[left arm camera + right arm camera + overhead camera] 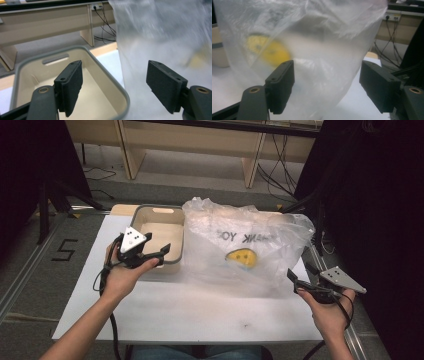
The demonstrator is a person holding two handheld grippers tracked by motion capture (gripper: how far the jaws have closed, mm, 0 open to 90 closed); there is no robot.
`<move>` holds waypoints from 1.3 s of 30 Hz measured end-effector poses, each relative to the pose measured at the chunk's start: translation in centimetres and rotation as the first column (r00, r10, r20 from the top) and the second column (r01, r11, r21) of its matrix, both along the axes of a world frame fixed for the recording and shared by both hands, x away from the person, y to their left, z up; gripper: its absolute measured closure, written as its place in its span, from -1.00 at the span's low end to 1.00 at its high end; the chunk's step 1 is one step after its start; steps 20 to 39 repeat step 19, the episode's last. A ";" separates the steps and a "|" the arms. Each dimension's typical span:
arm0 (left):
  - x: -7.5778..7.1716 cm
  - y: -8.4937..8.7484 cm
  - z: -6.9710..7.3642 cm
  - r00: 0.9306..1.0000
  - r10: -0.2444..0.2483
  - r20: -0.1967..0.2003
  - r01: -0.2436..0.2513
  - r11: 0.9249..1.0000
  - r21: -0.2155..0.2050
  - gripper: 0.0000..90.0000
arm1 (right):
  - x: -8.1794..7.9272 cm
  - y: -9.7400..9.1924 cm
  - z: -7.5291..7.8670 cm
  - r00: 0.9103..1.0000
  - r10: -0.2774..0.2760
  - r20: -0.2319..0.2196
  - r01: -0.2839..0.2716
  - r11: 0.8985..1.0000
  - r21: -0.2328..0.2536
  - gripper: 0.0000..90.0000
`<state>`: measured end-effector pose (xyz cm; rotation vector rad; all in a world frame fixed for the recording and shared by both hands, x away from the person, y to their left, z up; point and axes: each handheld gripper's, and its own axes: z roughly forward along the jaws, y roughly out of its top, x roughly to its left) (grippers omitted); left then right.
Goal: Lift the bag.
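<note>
A crumpled clear plastic bag (250, 245) with a yellow smiley face (244, 258) and dark lettering stands on the white table (200, 312). To its left, touching it, is a beige bin with a grey rim (142, 211); nothing shows inside it. My left gripper (159, 256) hovers open over the bin's near right corner. In the left gripper view its jaws (115, 67) straddle the bin rim (100, 62) and the bag's edge (160, 35). My right gripper (300, 275) is open at the bag's near right corner, and the bag (319, 32) and its face (270, 51) are close ahead of its jaws (325, 66).
Pale wooden bench legs (131, 150) and loose cables (275, 175) lie beyond the table. A "5" (65, 249) is marked on the floor at left. Dark stands and drapes flank both sides. The table's right edge (312, 285) is just under my right hand.
</note>
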<state>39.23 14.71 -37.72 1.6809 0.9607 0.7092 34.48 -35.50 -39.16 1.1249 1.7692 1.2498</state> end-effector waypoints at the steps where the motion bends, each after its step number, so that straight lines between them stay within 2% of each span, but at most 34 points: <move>1: -0.4 0.1 -0.6 1.000 -0.007 -0.003 0.007 1.000 0.010 -0.36 | -0.2 0.0 -0.3 1.000 0.010 -0.004 -0.010 1.000 0.000 -0.35; 3: -1.2 0.2 -1.6 0.999 -0.029 -0.014 0.029 0.999 0.033 -0.35 | -0.7 0.0 -0.7 1.000 0.024 -0.014 -0.024 1.000 0.005 -0.35; 8: -2.5 0.6 -3.3 0.999 -0.041 -0.034 0.043 0.998 0.047 -0.36 | -1.5 0.1 -1.8 0.998 0.058 -0.039 -0.057 0.998 0.013 -0.34; 11: -2.9 0.7 -3.7 0.998 -0.046 -0.031 0.048 0.997 0.064 -0.36 | -1.6 0.2 -2.0 0.997 0.068 -0.046 -0.067 0.998 0.015 -0.34; 19: -3.3 0.9 -4.6 0.998 -0.048 -0.044 0.050 0.997 0.063 -0.37 | -1.7 0.1 -2.8 0.996 0.069 -0.052 -0.067 0.997 0.032 -0.34; 39: -3.3 0.9 -4.6 0.998 -0.048 -0.044 0.050 0.997 0.063 -0.37 | -1.7 0.1 -2.8 0.996 0.069 -0.052 -0.067 0.997 0.032 -0.34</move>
